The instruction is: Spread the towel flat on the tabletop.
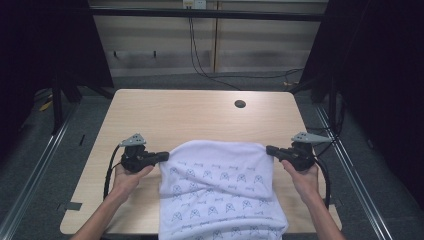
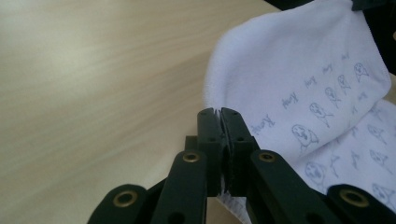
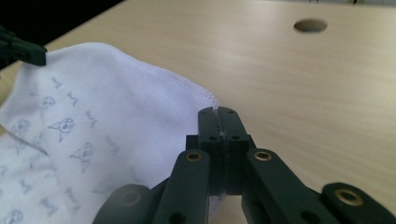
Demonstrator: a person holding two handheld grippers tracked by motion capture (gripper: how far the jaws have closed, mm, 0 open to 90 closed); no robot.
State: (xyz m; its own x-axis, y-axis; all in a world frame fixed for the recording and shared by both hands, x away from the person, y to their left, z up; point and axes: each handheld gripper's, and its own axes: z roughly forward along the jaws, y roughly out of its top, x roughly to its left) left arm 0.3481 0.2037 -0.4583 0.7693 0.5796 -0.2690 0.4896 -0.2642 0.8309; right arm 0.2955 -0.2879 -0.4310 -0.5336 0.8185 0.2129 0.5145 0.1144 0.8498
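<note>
Two tools: each clamped shut on a far corner of the white printed cloth (image 1: 220,190).
Left tool (image 2: 220,112): left gripper view showed cloth edge pinched between its pads.
Right tool (image 3: 219,111): right gripper view showed hem stitching at the pinch.
Cloth: high view showed it stretched between both tools, near end draping over the surface (image 1: 190,115) edge.
Round hole (image 1: 240,104): beyond the cloth.
</note>
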